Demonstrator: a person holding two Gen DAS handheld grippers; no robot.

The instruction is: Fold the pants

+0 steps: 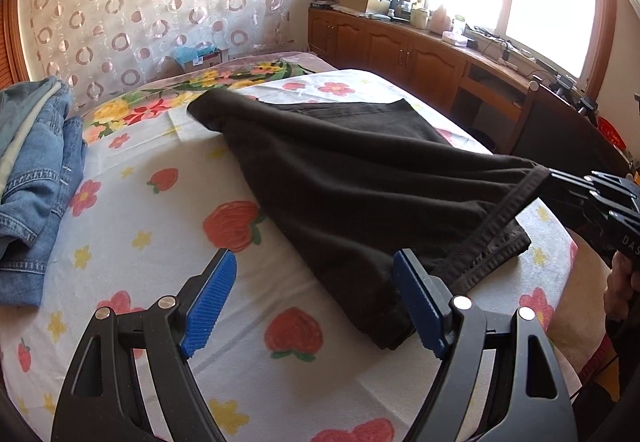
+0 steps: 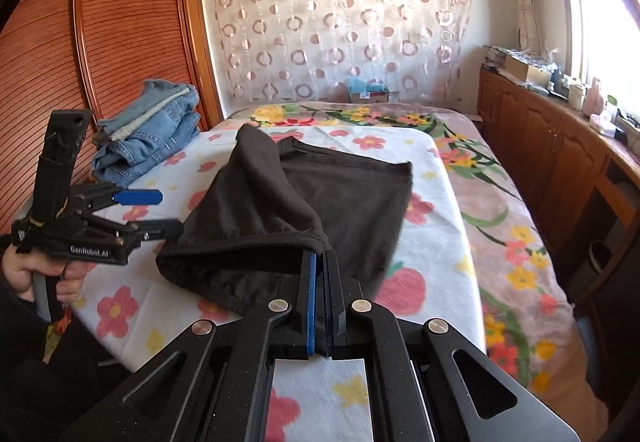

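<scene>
The right gripper is pinching its fingers together on the waistband of the black pants, lifting that edge off the bed. The left gripper is holding its blue fingers spread wide beside the near pant edge. Folded jeans are lying apart at the bed's left.

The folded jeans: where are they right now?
The folded jeans are stacked at the bed's left edge beside the wooden wardrobe, left of the black pants.
</scene>
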